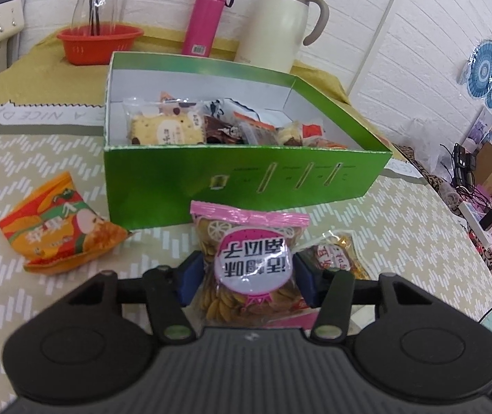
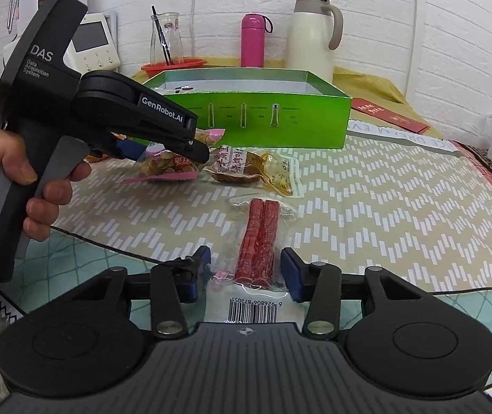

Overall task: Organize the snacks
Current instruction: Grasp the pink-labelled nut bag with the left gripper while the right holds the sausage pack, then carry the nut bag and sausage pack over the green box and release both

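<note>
In the left wrist view the left gripper [image 1: 247,281] has its blue pads pressed against both sides of a pink-topped snack bag [image 1: 251,265], whose round label carries inverted Chinese characters; the bag sits just before the near wall of the green box [image 1: 246,176], which already holds several wrapped snacks. An orange packet [image 1: 61,222] lies near the box's left corner on the patterned mat [image 1: 401,227], with bare mat around it. The mat's border strip reads "A NICE" upside down. In the right wrist view the right gripper [image 2: 242,272] is spread, its pads standing clear on either side of a clear-wrapped red sausage pack [image 2: 258,241] with a barcode label reading 6 926806 872051, near the mat's front edge. The other tool, marked "DAS Data Acquisition System" and "GenRobot.AI", is held by a hand [image 2: 21,176]. A brown packet [image 2: 246,169] lies before the box; the mat's right half is free.
</note>
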